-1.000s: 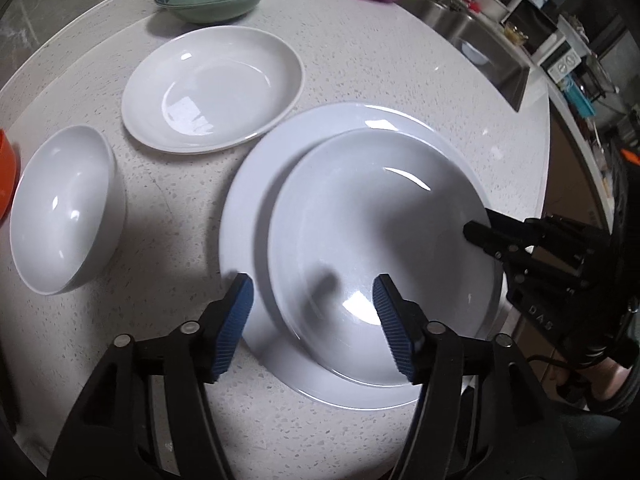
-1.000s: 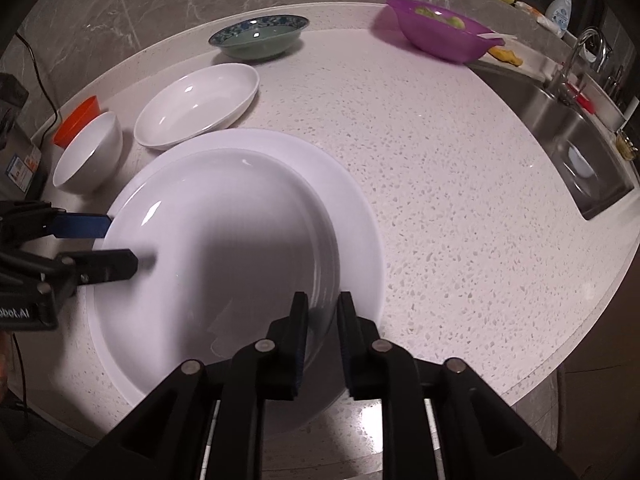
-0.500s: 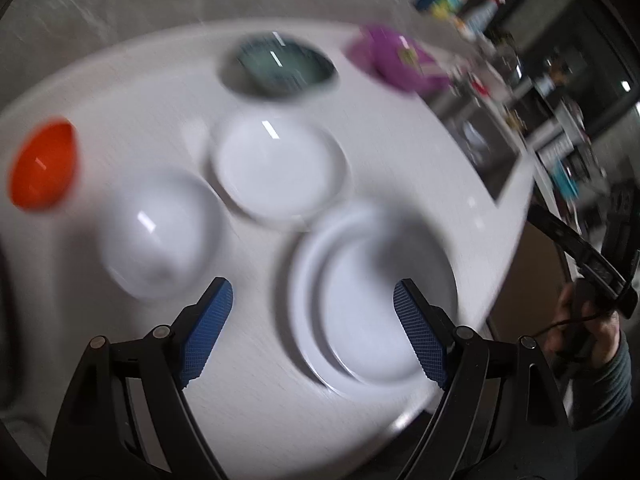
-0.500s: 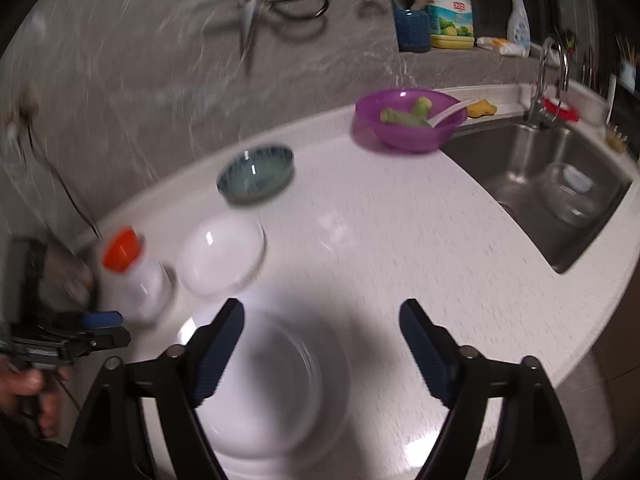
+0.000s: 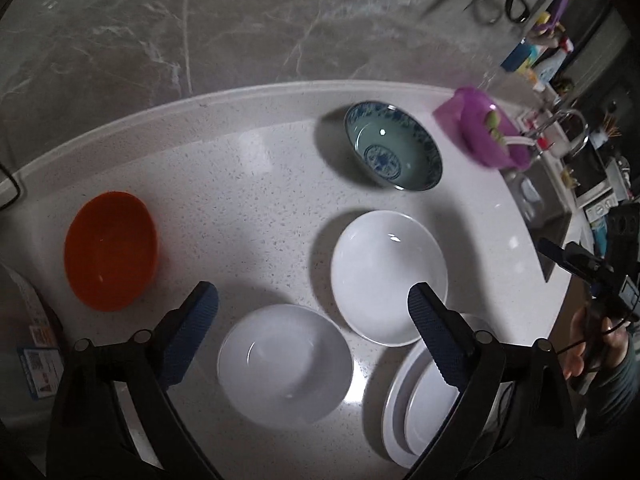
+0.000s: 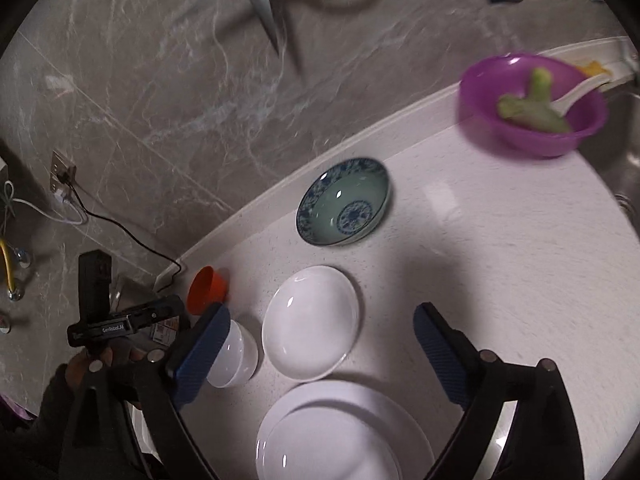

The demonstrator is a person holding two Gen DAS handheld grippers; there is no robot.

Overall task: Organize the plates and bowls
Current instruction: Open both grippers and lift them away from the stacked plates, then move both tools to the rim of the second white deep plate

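Observation:
A deep white plate lies stacked on a large white plate (image 5: 394, 400) (image 6: 344, 432) at the near edge of the counter. Beyond the stack sit a shallow white plate (image 5: 388, 276) (image 6: 312, 322), a white bowl (image 5: 284, 364) (image 6: 234, 354), an orange bowl (image 5: 110, 250) (image 6: 206, 290) and a blue-patterned green bowl (image 5: 394, 146) (image 6: 344, 202). My left gripper (image 5: 312, 290) hovers above the white bowl, jaws opening, nothing between them. My right gripper (image 6: 323, 308) hangs over the stack and the shallow plate, jaws also opening and empty.
A purple bowl (image 5: 488, 132) (image 6: 532, 104) holding green vegetable pieces and a white spoon stands at the back right beside the sink (image 5: 536, 196). A grey marble wall rises behind the curved white counter (image 5: 260, 184). Scissors (image 6: 264, 0) hang on that wall.
Both grippers let go of the deep plate, now resting on the large plate, opened wide and lifted away. The left view swung left over the white bowl; the right view tilted up.

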